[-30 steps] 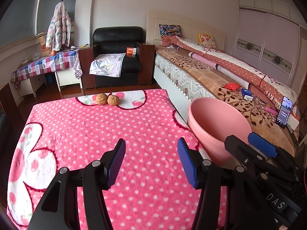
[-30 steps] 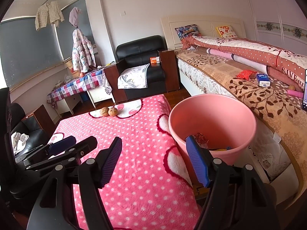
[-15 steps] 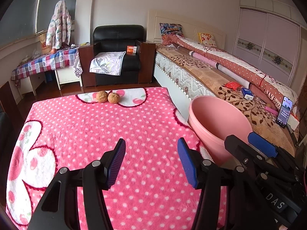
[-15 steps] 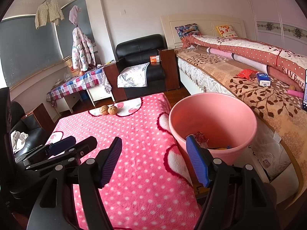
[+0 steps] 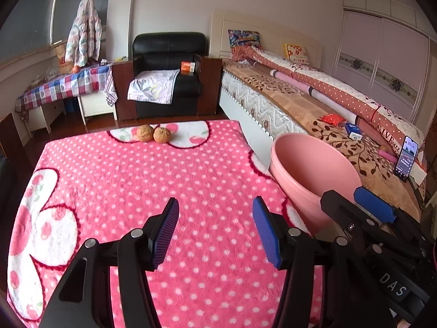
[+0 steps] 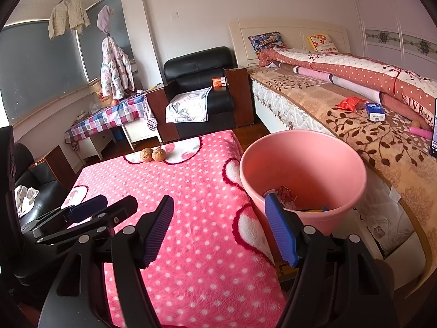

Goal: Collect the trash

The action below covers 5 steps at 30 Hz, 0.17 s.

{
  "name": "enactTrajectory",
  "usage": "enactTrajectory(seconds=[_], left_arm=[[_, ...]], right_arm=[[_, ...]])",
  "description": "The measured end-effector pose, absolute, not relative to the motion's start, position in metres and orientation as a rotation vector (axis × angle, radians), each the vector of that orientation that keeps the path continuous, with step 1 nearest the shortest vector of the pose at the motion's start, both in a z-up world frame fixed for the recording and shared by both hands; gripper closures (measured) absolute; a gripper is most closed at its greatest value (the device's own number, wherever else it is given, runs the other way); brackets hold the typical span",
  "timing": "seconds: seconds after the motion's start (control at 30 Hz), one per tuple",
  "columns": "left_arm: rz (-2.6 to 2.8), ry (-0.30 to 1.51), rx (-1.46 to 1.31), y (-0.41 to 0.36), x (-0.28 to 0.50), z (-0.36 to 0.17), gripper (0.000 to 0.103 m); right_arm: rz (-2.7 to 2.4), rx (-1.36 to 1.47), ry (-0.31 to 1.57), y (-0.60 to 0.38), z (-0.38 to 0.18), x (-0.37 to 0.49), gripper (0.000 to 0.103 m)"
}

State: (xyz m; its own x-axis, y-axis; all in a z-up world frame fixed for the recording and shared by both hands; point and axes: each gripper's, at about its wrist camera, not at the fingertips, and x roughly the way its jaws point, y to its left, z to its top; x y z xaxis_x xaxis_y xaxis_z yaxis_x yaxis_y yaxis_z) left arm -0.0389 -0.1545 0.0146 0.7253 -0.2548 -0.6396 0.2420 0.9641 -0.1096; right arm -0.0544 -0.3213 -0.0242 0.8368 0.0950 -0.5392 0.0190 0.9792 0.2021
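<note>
Right now both grippers hang over a table draped in a pink polka-dot blanket, angled down toward it. The left gripper has its blue ribbed pads spread wide, with only blanket showing between them. The right gripper is likewise spread wide and grips nothing; its right-hand pad overlaps the near rim of the pink bucket in the right wrist view, but whether it touches that rim cannot be told.

Two walnuts lie touching, side by side, at the far end of the blanket on a white cherry-print patch, well apart from both grippers. The bucket stands just beside the table's right edge, between the table and the bed. Inside it, at the bottom, lie a crumpled wrapper and some yellow and blue scraps.

On the bed's brown leaf-pattern cover rest a red packet and a blue-and-white box, near each other, and a phone is propped up further along. Beyond the table stands a black armchair with a pale floral cloth across the seat and an orange box on its arm.
</note>
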Motion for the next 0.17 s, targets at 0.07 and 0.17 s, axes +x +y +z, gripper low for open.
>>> enactTrajectory(seconds=[0.07,0.17], left_arm=[[-0.273,0.714,-0.019,-0.1545,-0.0379,0.0134,0.048],[-0.272,0.721,-0.020,-0.1539,-0.0362,0.0120,0.048]], right_arm=[[0.040,0.201,0.580,-0.3221,-0.0252,-0.0569,0.033],[0.041,0.202,0.583,-0.3221,-0.0248,-0.0562,0.033]])
